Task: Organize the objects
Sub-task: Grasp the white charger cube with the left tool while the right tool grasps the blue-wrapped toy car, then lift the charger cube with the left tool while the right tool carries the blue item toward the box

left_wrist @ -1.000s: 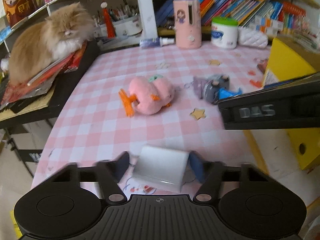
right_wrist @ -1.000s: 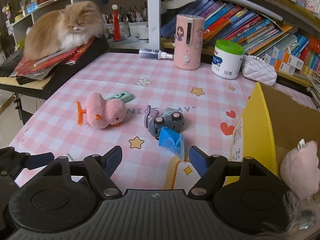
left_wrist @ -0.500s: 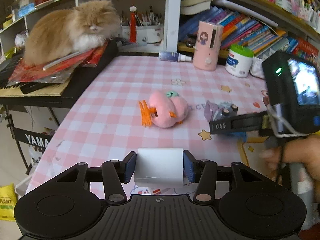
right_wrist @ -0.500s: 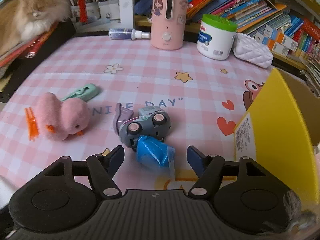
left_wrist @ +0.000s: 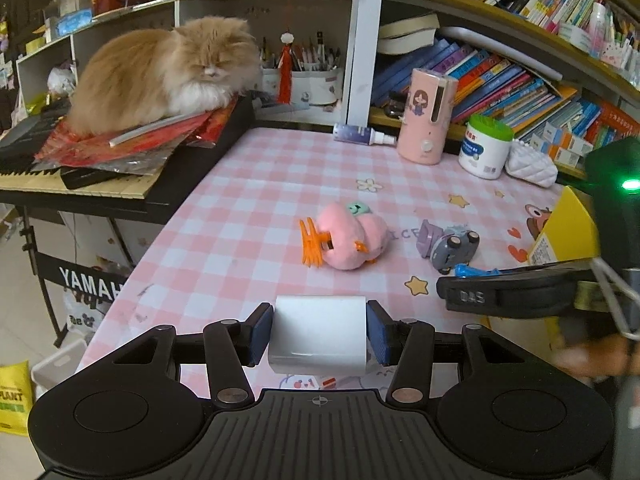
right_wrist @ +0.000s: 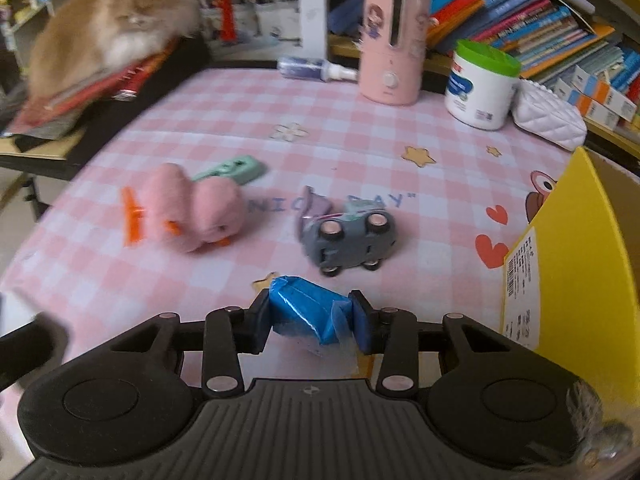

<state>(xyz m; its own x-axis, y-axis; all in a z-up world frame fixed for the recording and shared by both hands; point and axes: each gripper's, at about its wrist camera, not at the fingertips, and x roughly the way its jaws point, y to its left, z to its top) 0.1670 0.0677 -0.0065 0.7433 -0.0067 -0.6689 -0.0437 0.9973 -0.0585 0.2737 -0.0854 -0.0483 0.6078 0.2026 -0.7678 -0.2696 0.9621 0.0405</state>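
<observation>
My left gripper is shut on a white box and holds it above the near edge of the pink checked table. My right gripper is shut on a blue wrapped packet. A pink plush duck lies on its side mid-table, also in the left wrist view. A grey toy car lies just beyond the packet. A green clip lies behind the duck. The yellow box stands at the right.
An orange cat lies on a keyboard at the left. A pink humidifier, a white tub with a green lid, a spray bottle and a white pouch stand along the back before the bookshelves.
My right gripper moved forward and closed on the blue packet. My left gripper keeps its hold on the white box and has risen a little.
</observation>
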